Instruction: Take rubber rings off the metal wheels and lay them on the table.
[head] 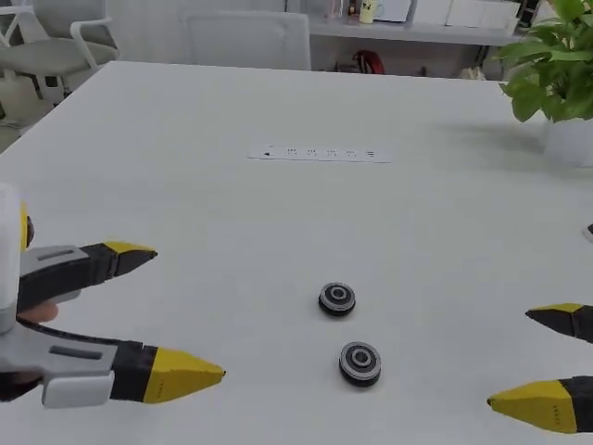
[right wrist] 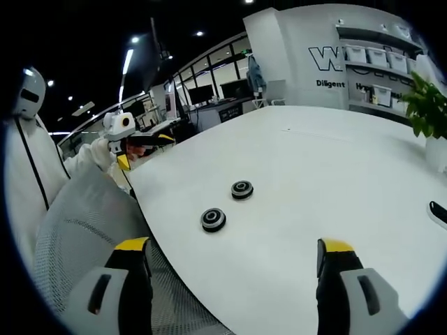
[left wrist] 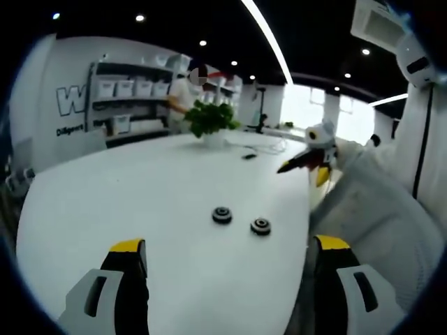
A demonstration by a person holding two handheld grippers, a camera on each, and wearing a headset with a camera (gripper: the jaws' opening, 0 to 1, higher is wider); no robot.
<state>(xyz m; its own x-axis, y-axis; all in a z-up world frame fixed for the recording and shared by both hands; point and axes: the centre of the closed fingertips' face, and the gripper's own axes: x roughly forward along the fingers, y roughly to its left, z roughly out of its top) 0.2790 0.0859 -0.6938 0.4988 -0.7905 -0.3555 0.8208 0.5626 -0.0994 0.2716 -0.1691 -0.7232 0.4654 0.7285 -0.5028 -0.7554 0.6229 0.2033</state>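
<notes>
Two small metal wheels with black rubber rings lie flat on the white table: the far wheel [head: 336, 298] [left wrist: 222, 215] [right wrist: 242, 189] and the near wheel [head: 359, 362] [left wrist: 261, 225] [right wrist: 214, 219]. My left gripper [head: 176, 315] [left wrist: 227, 255] [right wrist: 143, 145] hovers open at the table's left, its yellow-tipped jaws wide apart, well short of the wheels. At the right edge my right gripper [head: 537, 362] [right wrist: 234, 255] [left wrist: 302, 165] is open too, with nothing between its jaws. Neither touches a wheel.
A white power strip [head: 320, 153] lies in the table's middle, farther back. A potted plant [head: 556, 74] stands at the far right corner. A small dark object [right wrist: 436, 211] lies at the right edge. Chairs [head: 56, 46] stand behind the table.
</notes>
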